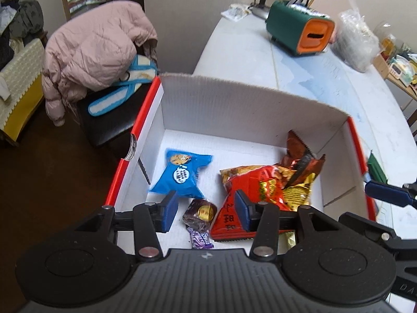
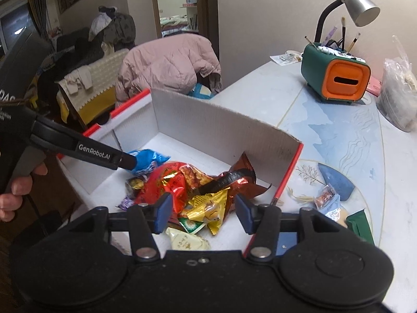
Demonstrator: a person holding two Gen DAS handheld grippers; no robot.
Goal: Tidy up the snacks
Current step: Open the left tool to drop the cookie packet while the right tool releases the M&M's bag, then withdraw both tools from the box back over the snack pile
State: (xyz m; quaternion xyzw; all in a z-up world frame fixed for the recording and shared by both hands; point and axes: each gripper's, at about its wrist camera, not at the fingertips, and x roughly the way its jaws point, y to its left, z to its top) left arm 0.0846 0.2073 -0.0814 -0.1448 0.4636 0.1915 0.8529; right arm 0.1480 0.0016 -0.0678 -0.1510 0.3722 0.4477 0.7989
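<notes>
Snacks [image 2: 182, 182] fill my white box [image 1: 234, 104] on the counter [image 2: 338, 135]; left tool [image 1: 206, 210] and right tool [image 2: 203, 215] hover parted, gripping nothing.

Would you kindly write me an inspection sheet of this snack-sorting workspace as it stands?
Surface: pale patterned table.
Job's things: white box holds blue packet, red packet, brown wrapper, yellow packet; small clear packet lies outside on table.
Clutter: green-orange organiser, lamp, plastic bag.
Grippers: left gripper and right gripper open, empty, above box.
Cables: nothing seen.
Surroundings: pink jacket on chair.
</notes>
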